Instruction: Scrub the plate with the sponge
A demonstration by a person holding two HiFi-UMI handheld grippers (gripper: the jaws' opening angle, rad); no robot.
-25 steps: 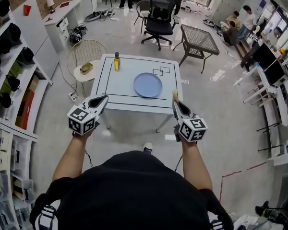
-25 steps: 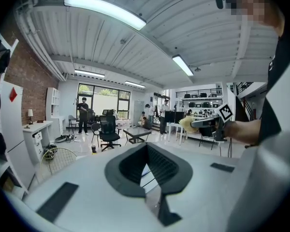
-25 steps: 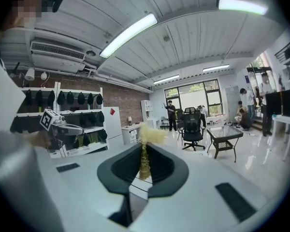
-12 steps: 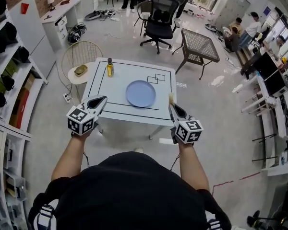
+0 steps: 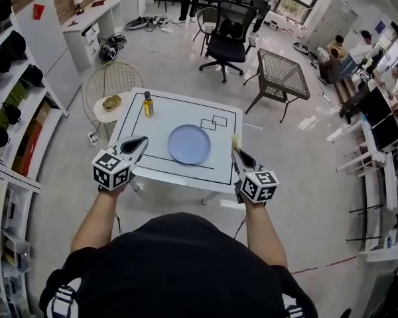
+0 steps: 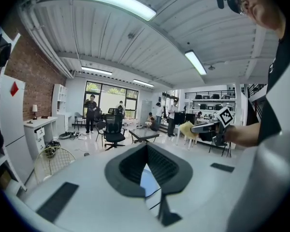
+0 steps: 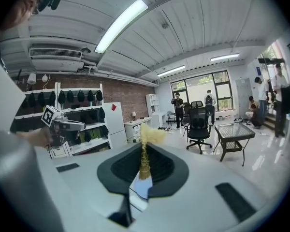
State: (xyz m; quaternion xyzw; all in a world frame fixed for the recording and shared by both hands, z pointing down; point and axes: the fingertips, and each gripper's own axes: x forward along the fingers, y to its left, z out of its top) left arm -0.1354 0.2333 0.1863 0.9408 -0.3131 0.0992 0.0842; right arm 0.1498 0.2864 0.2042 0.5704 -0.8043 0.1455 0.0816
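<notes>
A light blue plate (image 5: 189,144) lies near the middle of the white table (image 5: 158,118). Both grippers are held up before the table's near edge, short of the plate. My left gripper (image 5: 144,140) is shut with nothing in it; in its own view the jaws (image 6: 146,149) meet, and a sliver of the plate (image 6: 148,180) shows below them. My right gripper (image 5: 235,150) is shut on a yellow sponge (image 5: 237,139), which stands up between the jaws (image 7: 144,151) in the right gripper view, its frayed top (image 7: 150,134) sticking out past them.
A bottle of yellow liquid (image 5: 147,104) stands at the table's far left. A wire chair (image 5: 113,78) and a small round stand (image 5: 111,103) sit left of the table, and shelves (image 5: 13,111) line the left wall. A black office chair (image 5: 229,28) and mesh table (image 5: 282,71) are beyond.
The table and plate have drawn nearer and lower in the head view. Both grippers keep their pose, the right one still holding the sponge.
</notes>
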